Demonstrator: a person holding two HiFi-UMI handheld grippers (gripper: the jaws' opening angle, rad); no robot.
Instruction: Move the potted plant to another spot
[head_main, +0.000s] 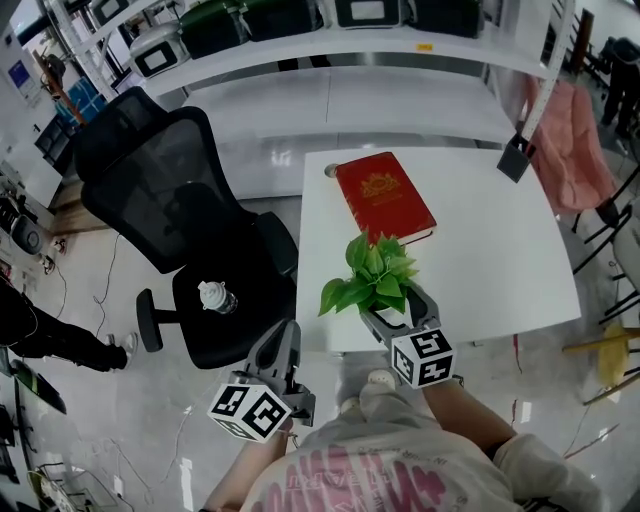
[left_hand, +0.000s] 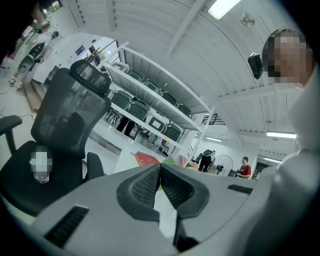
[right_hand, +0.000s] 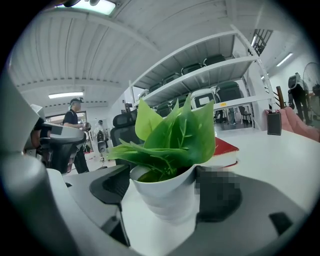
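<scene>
Right hand-held gripper (head_main: 392, 310) clamps the white pot of the potted plant (head_main: 372, 275) at the white surface's (head_main: 500, 250) near edge. A red book (head_main: 383, 197) lies at the plant's 12 o'clock. At 7 o'clock, off the surface, the left hand-held gripper (left_hand: 160, 181) is closed and empty.

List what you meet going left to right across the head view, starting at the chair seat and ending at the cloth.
In order: clear plastic bottle → green leafy potted plant → pink cloth.
</scene>
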